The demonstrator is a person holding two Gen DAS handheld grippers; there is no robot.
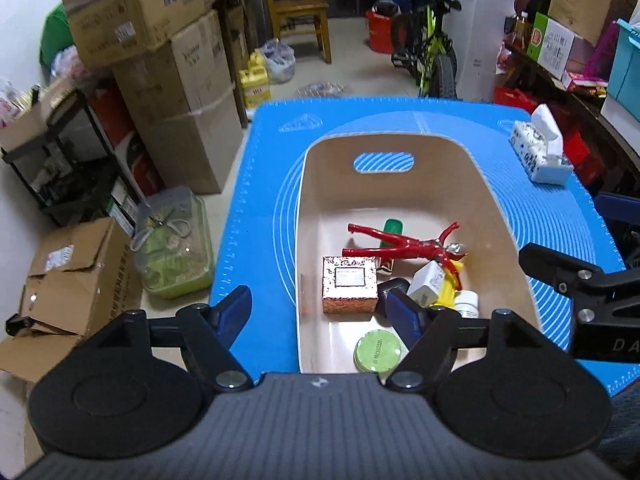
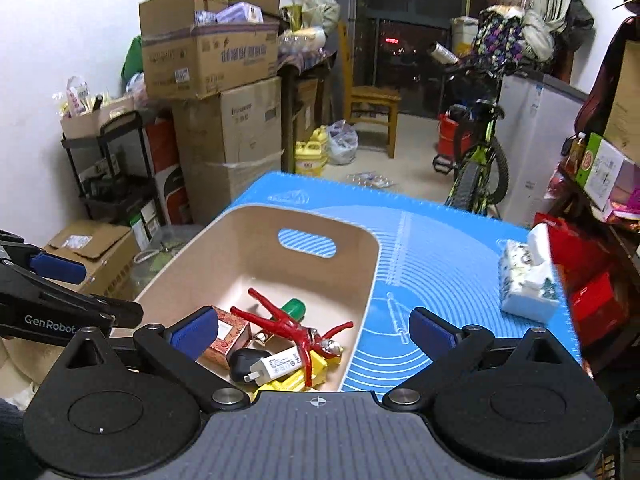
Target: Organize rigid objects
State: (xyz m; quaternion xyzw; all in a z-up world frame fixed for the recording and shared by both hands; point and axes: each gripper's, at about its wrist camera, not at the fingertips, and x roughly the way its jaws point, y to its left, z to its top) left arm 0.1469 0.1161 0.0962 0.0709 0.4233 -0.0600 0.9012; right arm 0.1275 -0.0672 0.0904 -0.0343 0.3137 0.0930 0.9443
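— Sitting in the bin (image 1: 400, 148), everything is piled at the near end: a red figure (image 1: 404, 242) sprawled across a green bottle (image 1: 392, 228), a patterned box (image 1: 350, 284) to its left, a white charger (image 1: 428, 282) and a black case (image 1: 390, 286) beside that, some yellow packaging (image 1: 450, 284) under the figure's head, a white bottle (image 1: 468, 302), and a green round tin (image 1: 378, 350) alone on the floor of the bin, nearest the camera.

— And the grippers?

— Both released. The left gripper (image 1: 320, 312) hangs over the near left part of the bin with its jaws spread and nothing between the pads; one blue finger (image 1: 236, 312) is outside the bin wall over the mat (image 1: 260, 200), the other over the black case. The right gripper (image 2: 314, 334) has its jaws as wide as they go (one finger (image 2: 194, 336) above the patterned box, the other out over the mat) and grips nothing either.

— Where does the bin stand?

— On the blue mat, left of its middle, the handle cut-out at the far end. A tissue box (image 1: 540, 152) stands well apart near the mat's right edge.

— Beyond the table?

— Stacked cartons (image 2: 216, 92) against the left wall, a wooden chair (image 2: 372, 108) farther back, a bicycle (image 2: 476, 160) to the right, a yellow jug (image 2: 310, 160) on the floor; the far background is blurred
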